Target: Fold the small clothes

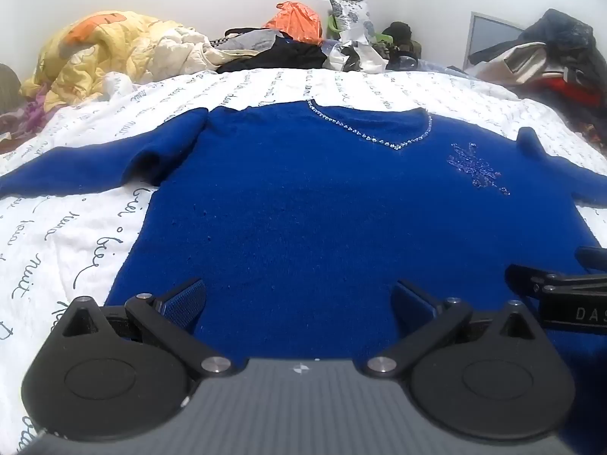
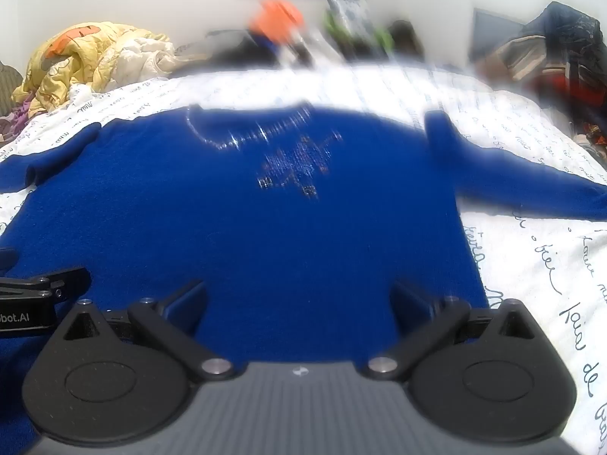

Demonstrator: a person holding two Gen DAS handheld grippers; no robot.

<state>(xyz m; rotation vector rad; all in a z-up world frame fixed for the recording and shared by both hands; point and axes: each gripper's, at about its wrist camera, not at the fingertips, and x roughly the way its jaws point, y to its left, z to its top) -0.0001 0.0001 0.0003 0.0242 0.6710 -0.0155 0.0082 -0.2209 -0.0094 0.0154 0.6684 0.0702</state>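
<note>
We see one blue sweater (image 1: 303, 204) spread flat on the bed (image 1: 57, 235), whose white cover carries cursive script. Our left gripper (image 1: 299, 303) and right gripper (image 2: 299, 303) hover over its hem, both spread wide and empty. The right's side reads "DAS", the left's "bot.AI".

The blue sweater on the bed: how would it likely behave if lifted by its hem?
The blue sweater looks like soft knit lying flat on the bedsheet, so it would probably drape and sag. Its spread sleeves would likely trail behind. The beaded neckline may add slight weight there.
</note>
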